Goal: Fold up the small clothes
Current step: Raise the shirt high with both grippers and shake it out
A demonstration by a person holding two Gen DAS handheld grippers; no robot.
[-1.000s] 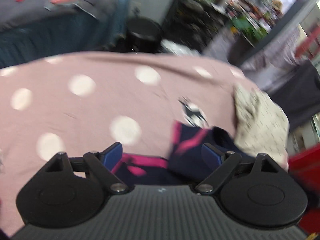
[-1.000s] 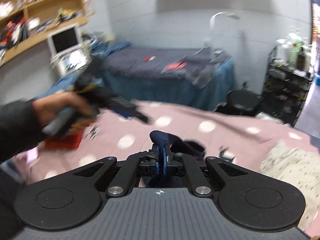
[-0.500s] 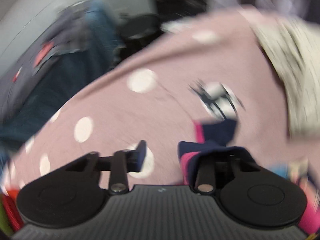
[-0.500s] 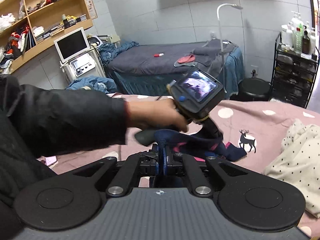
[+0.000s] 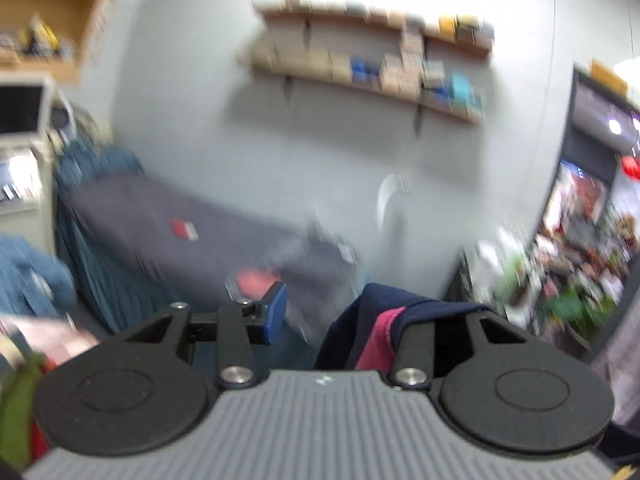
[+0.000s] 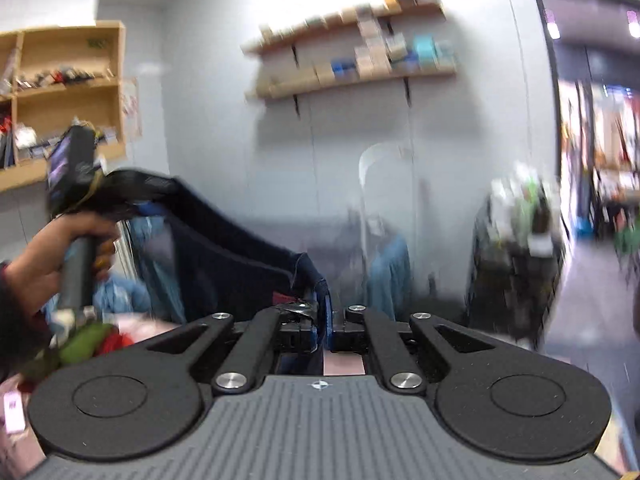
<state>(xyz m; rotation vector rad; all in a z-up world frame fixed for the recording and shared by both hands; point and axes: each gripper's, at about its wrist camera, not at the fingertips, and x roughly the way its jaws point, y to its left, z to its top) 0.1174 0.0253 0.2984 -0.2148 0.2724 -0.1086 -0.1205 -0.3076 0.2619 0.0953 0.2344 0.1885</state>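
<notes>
Two grippers share one small navy garment (image 6: 224, 248) with pink trim, and it hangs in the air between them, clear of the pink bed cover glimpsed at the lower left of the right wrist view. The right gripper (image 6: 322, 320) has its blue pads pressed together on a navy edge. The left gripper (image 5: 320, 312) stands with its jaws apart: one blue pad is bare, while the cloth drapes over and hides the other finger, so it is hooked there and not pinched. In the right wrist view the person's left hand (image 6: 52, 256) holds that tool high, and the fabric runs slack from it down to the clamped pads.

The garment looks light, thin and wholly limp; it sags under its own weight and keeps no shape. It would likely slide off the open finger with any tilt. A firmer hold probably wants the left jaws closed on a hem or corner, so the piece can be stretched flat before folding.
</notes>
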